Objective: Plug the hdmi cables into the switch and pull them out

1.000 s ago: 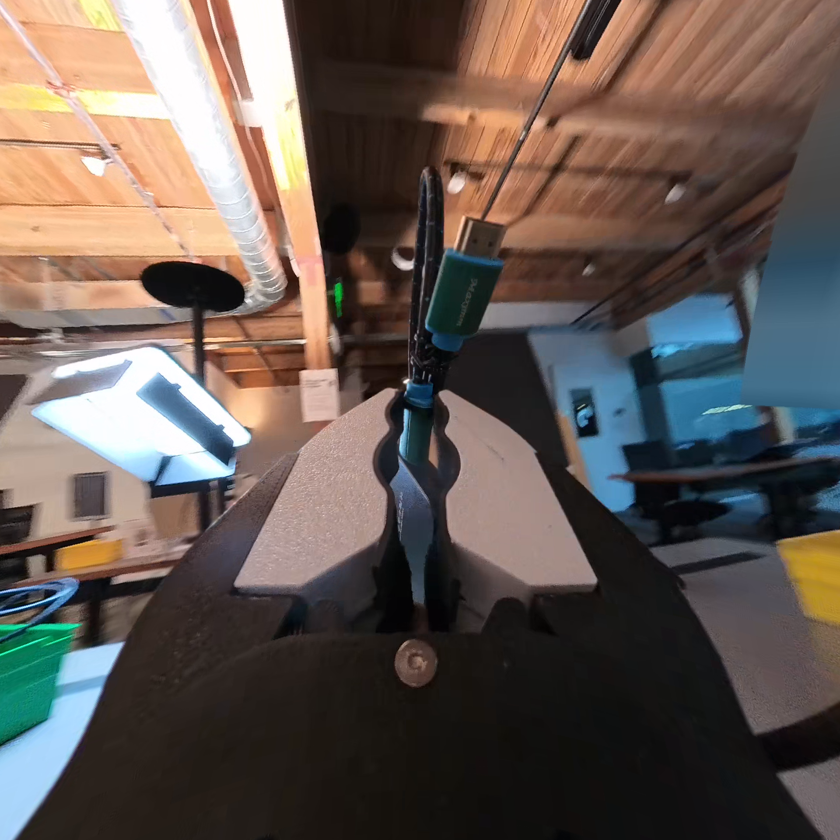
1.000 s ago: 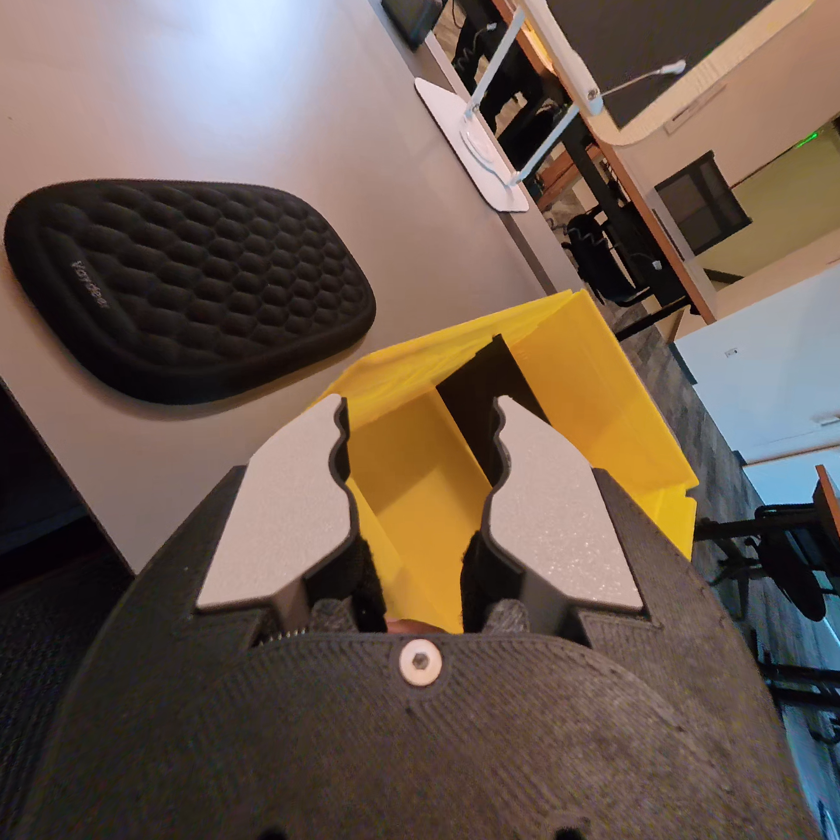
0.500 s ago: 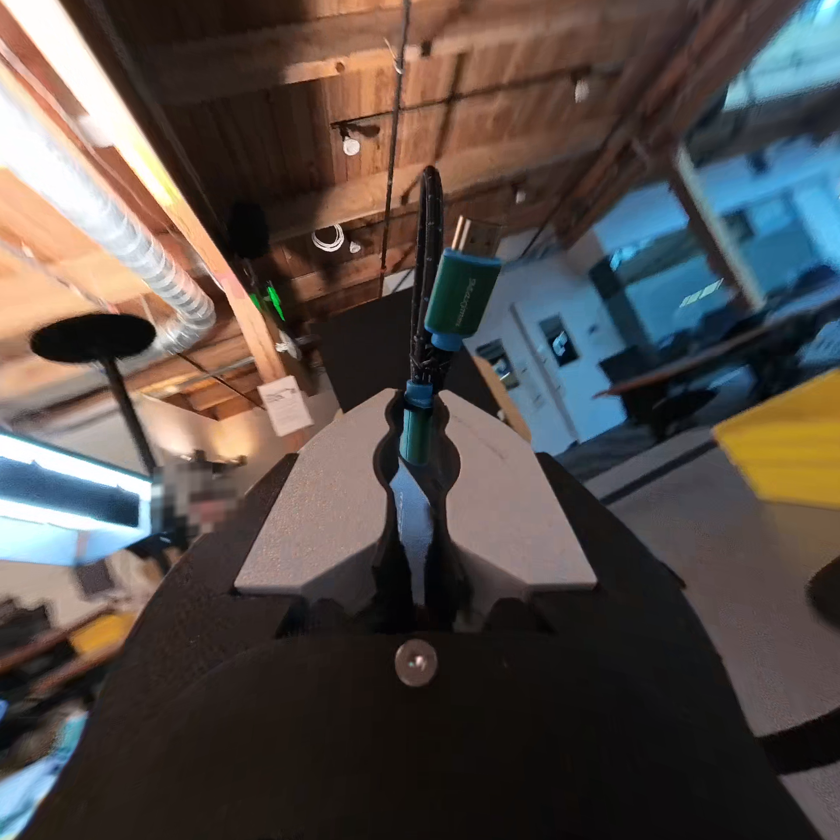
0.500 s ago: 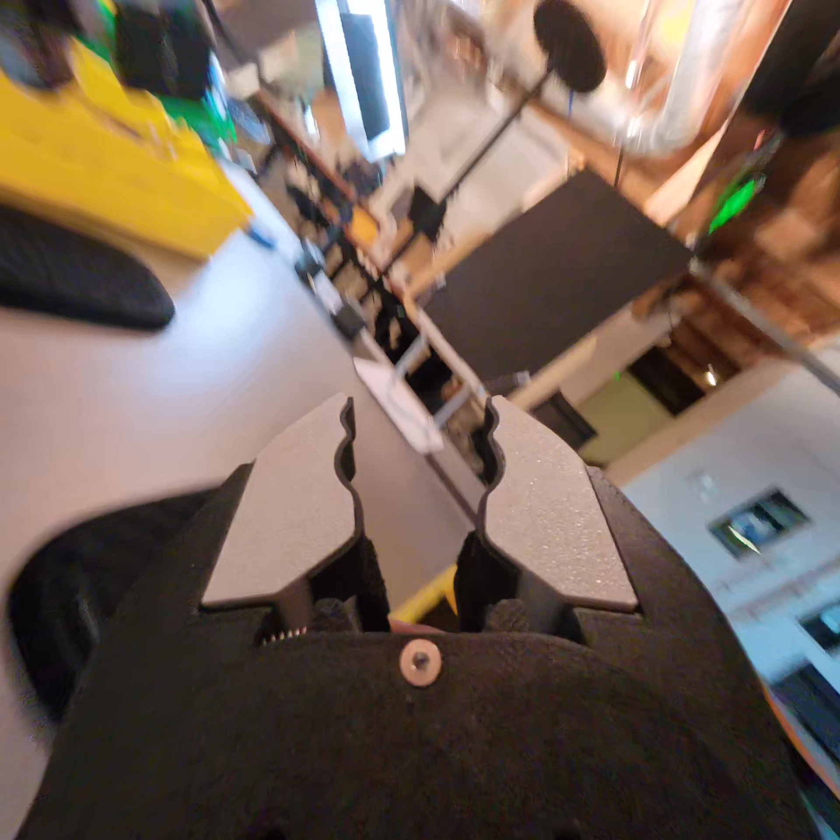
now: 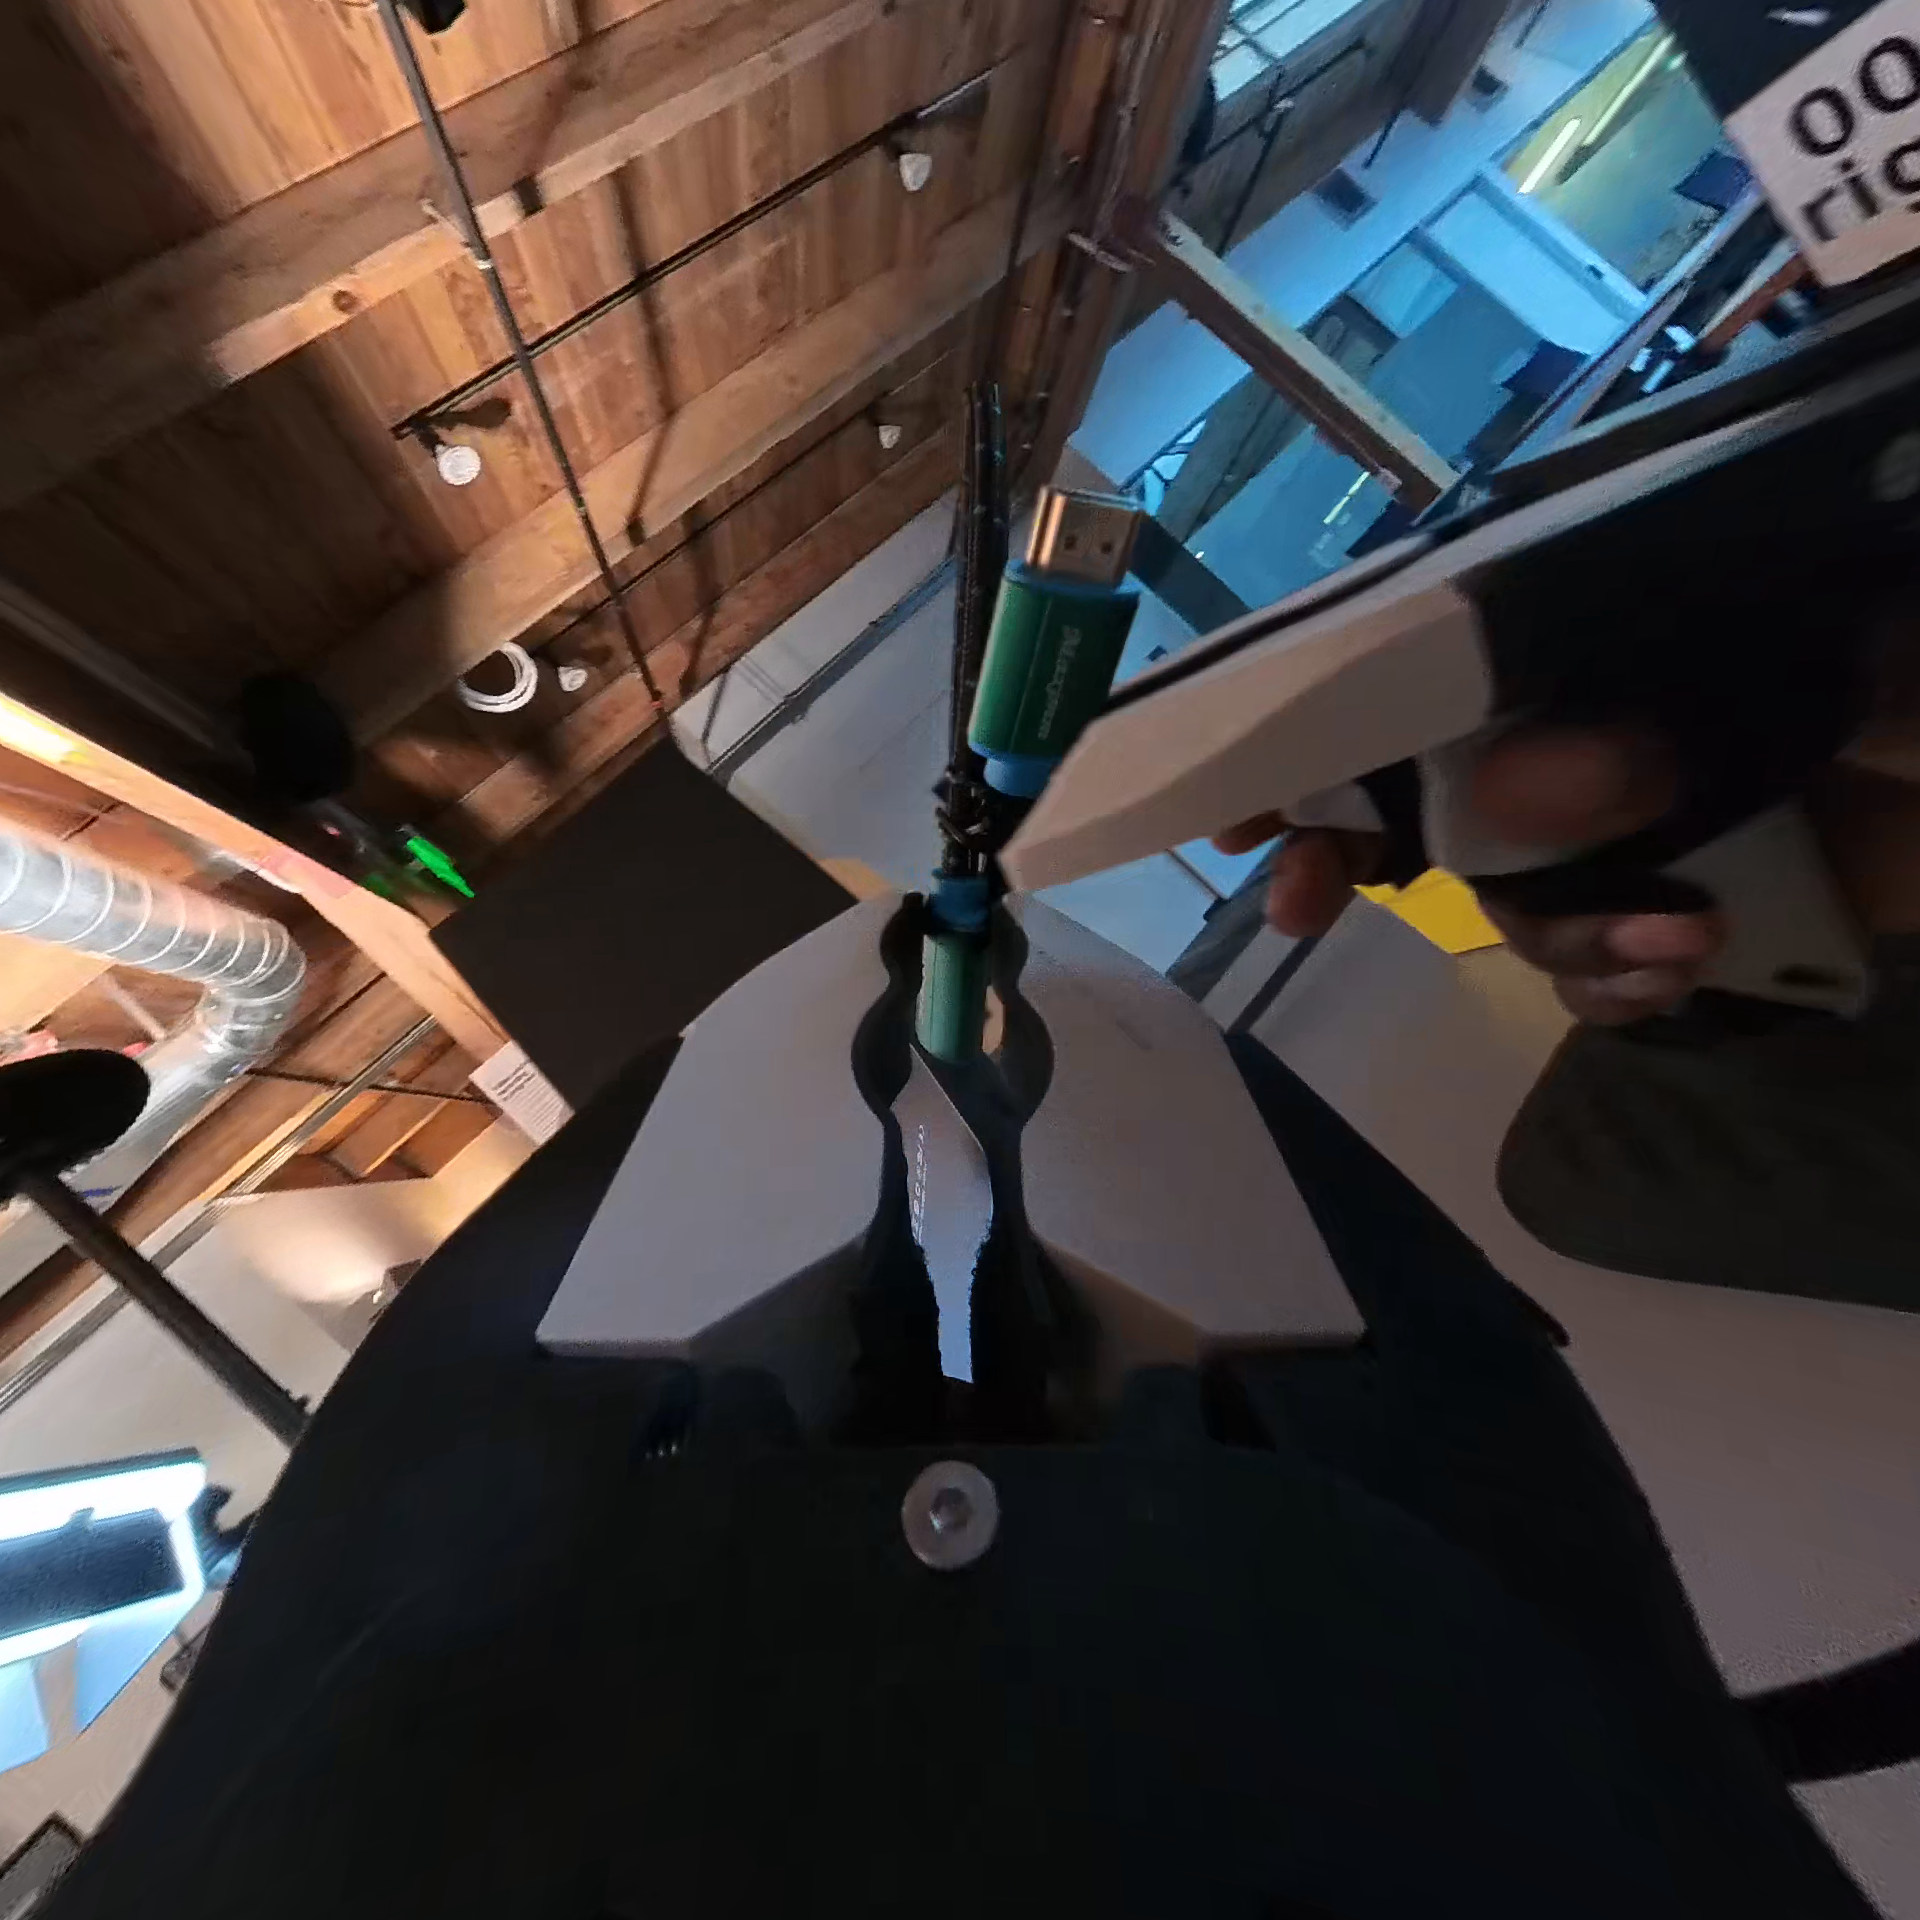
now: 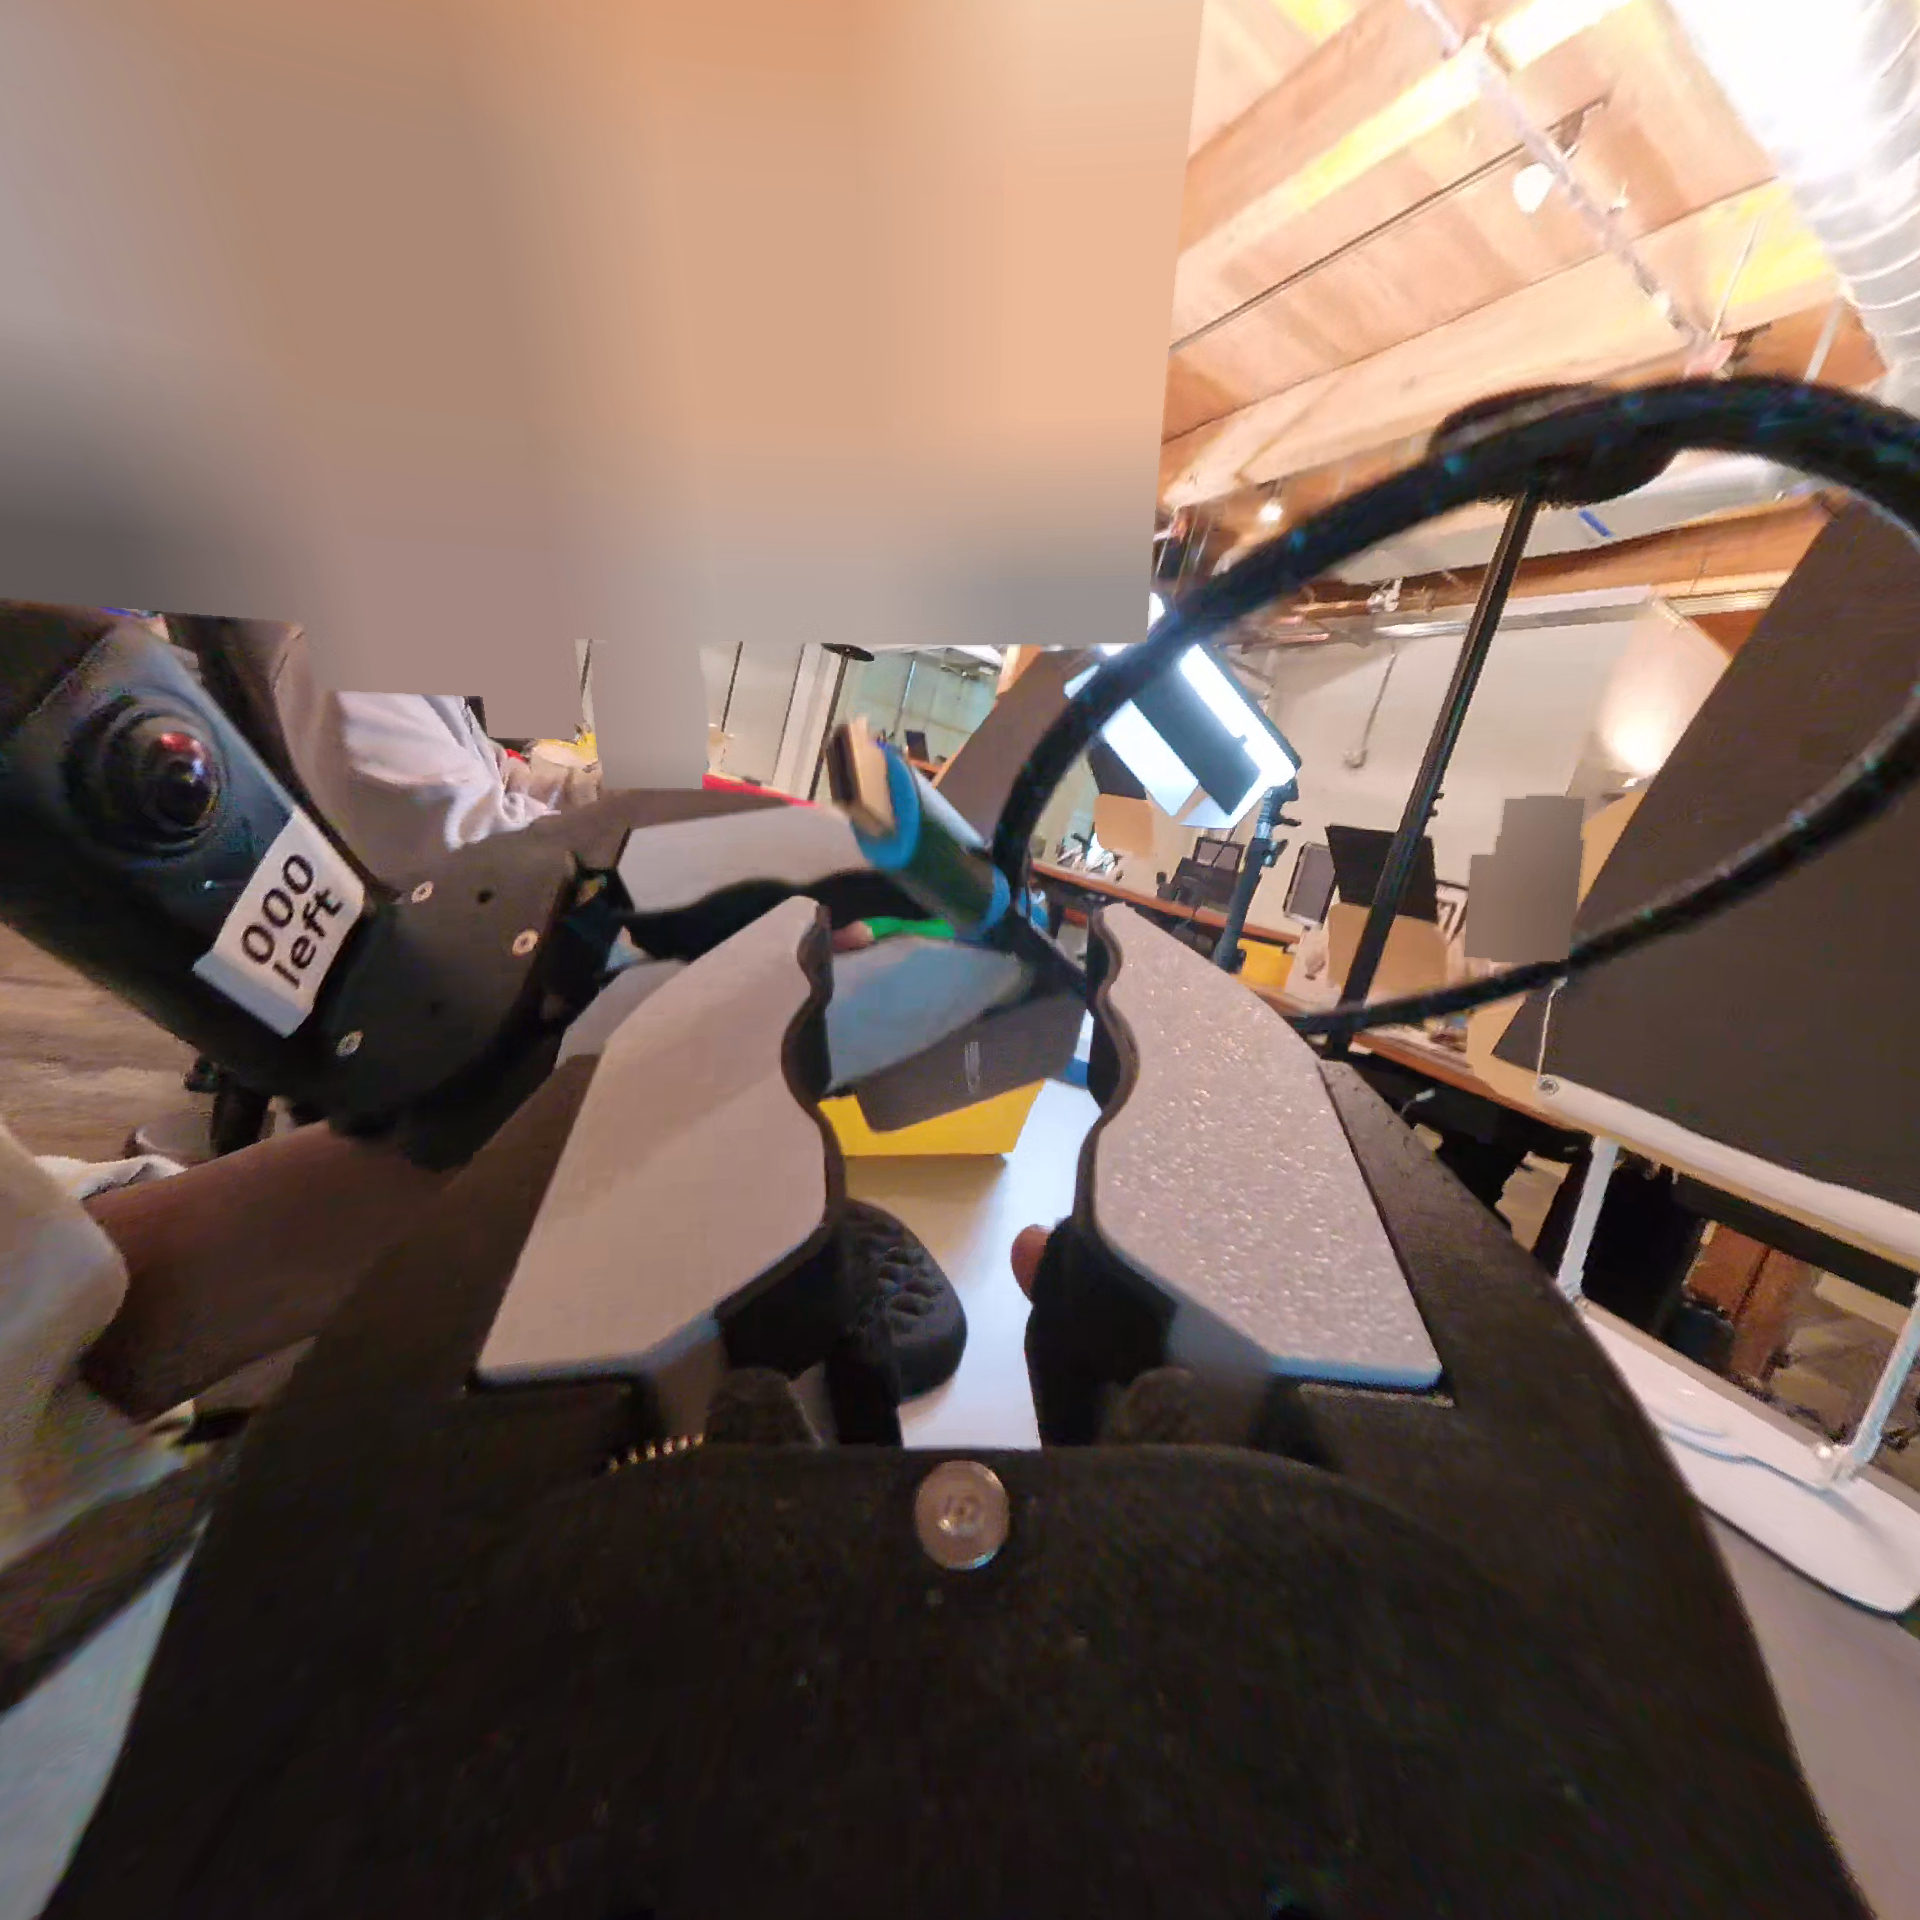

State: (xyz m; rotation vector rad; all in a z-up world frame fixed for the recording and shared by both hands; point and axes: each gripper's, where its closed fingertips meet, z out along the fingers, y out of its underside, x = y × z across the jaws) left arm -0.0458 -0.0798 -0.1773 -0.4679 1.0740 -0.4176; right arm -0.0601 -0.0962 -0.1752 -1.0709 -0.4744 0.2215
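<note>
Between the fingers of the left gripper [image 5: 961,935], raised toward a wooden ceiling [image 5: 582,270], a green HDMI plug [image 5: 951,1003] is clamped at its cable end. A second green plug [image 5: 1044,665] stands above it on the looped black cable [image 6: 1195,623]. Just beside that plug, the right gripper [image 6: 956,1008] hovers with fingers spread, grasping nothing.

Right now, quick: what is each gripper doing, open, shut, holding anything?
Left gripper: shut on the green HDMI cable plug.
Right gripper: open, holding nothing.
</note>
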